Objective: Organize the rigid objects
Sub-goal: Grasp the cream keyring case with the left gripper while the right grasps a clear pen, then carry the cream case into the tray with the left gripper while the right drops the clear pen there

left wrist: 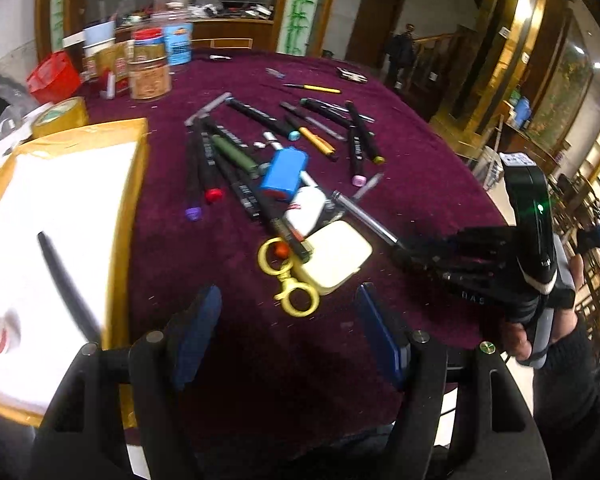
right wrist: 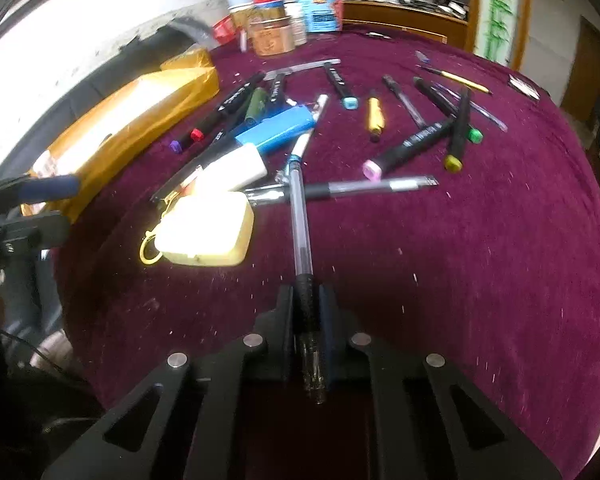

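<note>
your right gripper (right wrist: 306, 312) has its jaws clamped on the black grip of a clear pen (right wrist: 300, 216), whose far end lies across another pen (right wrist: 364, 187) on the purple bench (right wrist: 480, 260). just left sits a pale yellow case (right wrist: 204, 232). your left gripper (left wrist: 288, 328) hangs wide open, empty, over yellow scissors (left wrist: 288, 276), beside the foam-lined box (left wrist: 60, 216).

Black hand-held gripper (right wrist: 307, 312), blue pads (left wrist: 194, 336), silver screws, dark sleeve (left wrist: 568, 364).
</note>
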Motion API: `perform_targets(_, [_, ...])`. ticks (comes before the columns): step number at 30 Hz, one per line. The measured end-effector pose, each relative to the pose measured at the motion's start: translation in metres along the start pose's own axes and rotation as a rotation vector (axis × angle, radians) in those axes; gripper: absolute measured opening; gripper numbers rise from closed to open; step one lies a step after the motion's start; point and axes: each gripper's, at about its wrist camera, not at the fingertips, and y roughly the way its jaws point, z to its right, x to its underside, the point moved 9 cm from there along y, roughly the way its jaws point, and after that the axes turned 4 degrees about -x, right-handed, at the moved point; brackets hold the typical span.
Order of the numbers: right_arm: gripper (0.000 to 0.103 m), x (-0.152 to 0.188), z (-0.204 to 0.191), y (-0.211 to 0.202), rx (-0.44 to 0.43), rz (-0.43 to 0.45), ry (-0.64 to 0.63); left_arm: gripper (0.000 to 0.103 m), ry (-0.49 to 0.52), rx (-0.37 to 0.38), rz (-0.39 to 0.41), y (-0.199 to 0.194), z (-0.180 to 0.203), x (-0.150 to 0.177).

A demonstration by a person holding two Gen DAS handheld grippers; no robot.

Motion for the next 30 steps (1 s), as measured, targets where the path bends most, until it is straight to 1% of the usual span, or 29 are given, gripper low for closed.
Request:
perform_targets(4, [0.011, 0.008, 0.018, -0.01, 0.035, 0.044, 0.16, 0.069, 0.052, 0.039, 0.025, 0.005, 0.019, -0.015])
perform_targets(6, [0.011, 0.01, 0.029, -0.014, 0.083, 0.072, 0.235, 0.069, 0.083, 0.055, 0.032, 0.012, 0.029, -0.024])
perform_targets(7, [0.011, 0.011, 0.034, -0.016, 0.112, 0.09, 0.27, 0.069, 0.101, 0.072, 0.021, 0.019, 0.035, -0.028])
perform_targets(8, [0.011, 0.011, 0.038, -0.017, 0.119, 0.102, 0.294, 0.069, 0.119, 0.084, 0.003, 0.025, 0.04, -0.031])
perform_targets(10, [0.011, 0.011, 0.044, -0.018, 0.098, 0.132, 0.35, 0.069, 0.17, 0.096, -0.017, 0.038, 0.052, -0.036])
perform_targets(12, [0.011, 0.011, 0.047, -0.018, 0.083, 0.156, 0.395, 0.069, 0.213, 0.076, -0.032, 0.053, 0.059, -0.039])
perform_targets(14, [0.011, 0.01, 0.047, -0.018, 0.084, 0.162, 0.405, 0.069, 0.242, 0.074, -0.066, 0.069, 0.063, -0.039])
perform_targets(17, [0.011, 0.007, 0.045, -0.016, 0.102, 0.153, 0.381, 0.069, 0.238, 0.139, -0.163, 0.087, 0.066, -0.031])
perform_targets(18, [0.012, 0.008, 0.046, -0.017, 0.103, 0.153, 0.376, 0.069, 0.231, 0.153, -0.182, 0.09, 0.066, -0.028])
perform_targets(21, [0.012, 0.011, 0.045, -0.017, 0.092, 0.162, 0.386, 0.069, 0.261, 0.153, -0.201, 0.089, 0.065, -0.023])
perform_targets(24, [0.012, 0.012, 0.044, -0.018, 0.095, 0.164, 0.381, 0.069, 0.248, 0.172, -0.248, 0.087, 0.058, -0.014])
perform_targets(26, [0.012, 0.012, 0.043, -0.018, 0.099, 0.163, 0.373, 0.068, 0.244, 0.172, -0.256, 0.088, 0.055, -0.012])
perform_targets(28, [0.012, 0.012, 0.042, -0.017, 0.105, 0.163, 0.369, 0.062, 0.248, 0.126, -0.25, 0.087, 0.056, -0.01])
perform_targets(29, [0.012, 0.012, 0.042, -0.017, 0.109, 0.162, 0.364, 0.056, 0.256, 0.113, -0.252, 0.085, 0.059, -0.008])
perform_targets(30, [0.012, 0.011, 0.042, -0.017, 0.114, 0.161, 0.361, 0.053, 0.272, 0.111, -0.259, 0.083, 0.063, -0.004])
